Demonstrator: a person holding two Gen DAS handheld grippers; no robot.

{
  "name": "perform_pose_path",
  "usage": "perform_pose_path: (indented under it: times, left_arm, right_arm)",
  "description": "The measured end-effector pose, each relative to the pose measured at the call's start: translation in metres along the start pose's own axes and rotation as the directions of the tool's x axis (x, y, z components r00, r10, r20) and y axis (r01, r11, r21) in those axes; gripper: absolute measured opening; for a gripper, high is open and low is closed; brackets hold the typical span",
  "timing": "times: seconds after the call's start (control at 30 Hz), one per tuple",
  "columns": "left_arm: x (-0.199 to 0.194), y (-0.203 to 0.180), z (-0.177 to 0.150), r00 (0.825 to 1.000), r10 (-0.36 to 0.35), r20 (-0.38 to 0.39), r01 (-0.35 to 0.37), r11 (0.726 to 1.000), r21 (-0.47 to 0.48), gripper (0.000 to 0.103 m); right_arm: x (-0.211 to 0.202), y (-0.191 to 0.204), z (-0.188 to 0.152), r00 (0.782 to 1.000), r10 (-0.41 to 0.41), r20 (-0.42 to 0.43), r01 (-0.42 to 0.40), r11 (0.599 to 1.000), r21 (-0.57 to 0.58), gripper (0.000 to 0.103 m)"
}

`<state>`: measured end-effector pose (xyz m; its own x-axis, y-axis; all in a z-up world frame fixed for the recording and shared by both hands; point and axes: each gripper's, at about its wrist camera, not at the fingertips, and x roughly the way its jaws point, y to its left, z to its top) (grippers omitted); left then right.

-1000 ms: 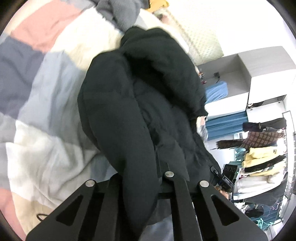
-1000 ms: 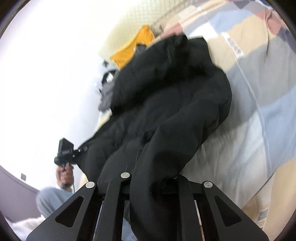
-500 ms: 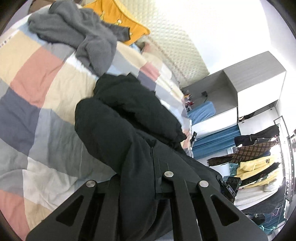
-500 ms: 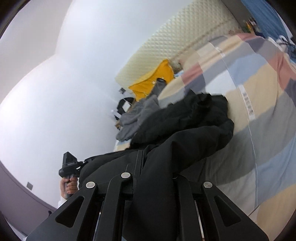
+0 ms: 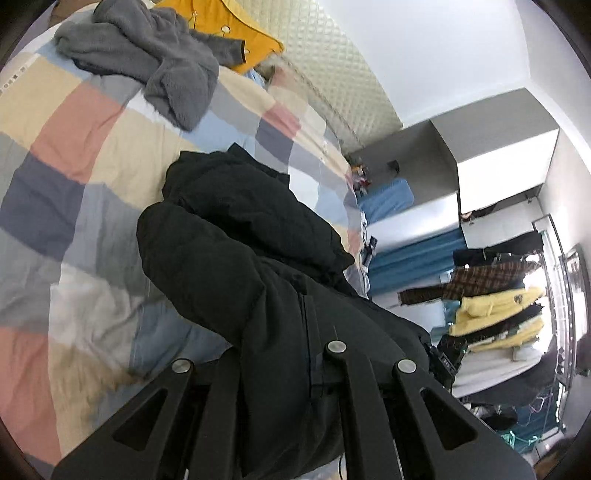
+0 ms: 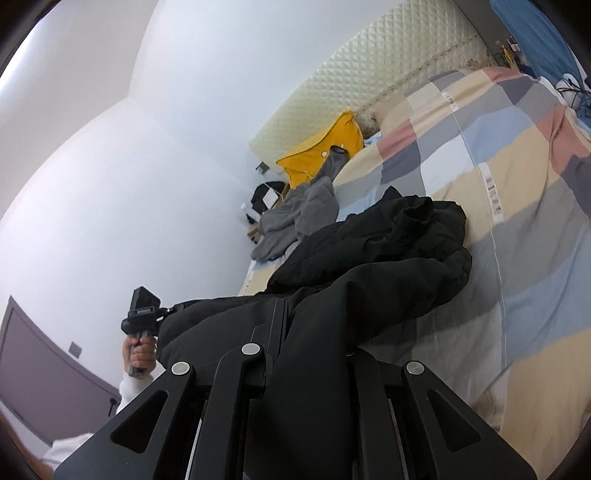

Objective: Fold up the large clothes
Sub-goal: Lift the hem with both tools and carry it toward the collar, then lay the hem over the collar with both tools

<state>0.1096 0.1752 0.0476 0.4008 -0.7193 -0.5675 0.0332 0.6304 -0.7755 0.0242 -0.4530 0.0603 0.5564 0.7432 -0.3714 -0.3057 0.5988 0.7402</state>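
Left wrist: left gripper clamped on black coat, right gripper clamped on it too. Near edge held up, far end bunched on bed. No fold yet; spreading and folding remain.

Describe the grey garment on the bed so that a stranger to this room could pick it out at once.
Start at the checked quilt and look towards the quilted headboard. The fluffy grey sweater lies crumpled there, overlapping the yellow garment. Unlike the black coat, it is pale, fuzzy and unheld.
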Motion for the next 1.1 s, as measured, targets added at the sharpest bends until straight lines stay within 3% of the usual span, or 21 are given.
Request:
perform_pose_path:
  times: [0.1,0.27,0.43,0.63,0.7,0.77,0.87,1.0,1.1]
  left_arm:
    - [-0.01,-0.001,-0.022,1.0,-0.019,-0.006,0.019,1.0,-0.011,0.006]
    - [-0.03,-0.009,-0.027,0.997,-0.067,0.035,0.067,0.998,-0.008,0.006]
    - [-0.015,-0.001,0.009,0.998,-0.061,0.016,0.062,0.998,-0.023,0.006]
    - [0.022,0.02,0.076,0.998,-0.064,-0.008,0.063,0.995,-0.072,0.006]
    - [0.039,0.02,0.097,0.999,-0.03,-0.015,0.029,0.998,-0.054,0.006]
    - [0.05,0.028,0.111,1.0,-0.023,-0.017,0.022,0.995,-0.095,0.007]
    - [0.082,0.038,0.143,0.997,0.075,-0.027,-0.078,0.989,-0.129,0.007]
    - [0.125,0.051,0.165,0.976,0.212,-0.041,-0.216,0.963,-0.159,0.009]
    - [0.148,0.059,0.171,0.96,0.277,-0.038,-0.28,0.945,-0.168,0.011]
  right_arm:
    - [-0.013,0.007,-0.01,1.0,0.014,0.013,-0.014,1.0,0.007,0.009]
    - [-0.022,0.015,-0.008,0.998,0.036,0.057,-0.037,0.999,0.012,0.009]
    - [0.006,-0.006,0.03,0.996,0.035,0.084,-0.04,0.998,0.054,0.008]
    - [0.057,-0.054,0.08,0.994,-0.016,0.11,-0.002,0.987,0.159,0.008]
    - [0.073,-0.071,0.095,0.992,-0.038,0.119,0.014,0.981,0.195,0.008]
    - [0.092,-0.091,0.11,0.991,-0.056,0.124,0.025,0.97,0.243,0.008]
    - [0.122,-0.12,0.124,0.987,-0.109,0.116,0.07,0.952,0.297,0.008]
    - [0.162,-0.164,0.13,0.977,-0.194,0.085,0.148,0.912,0.383,0.008]
    - [0.18,-0.185,0.131,0.973,-0.219,0.075,0.17,0.896,0.409,0.008]
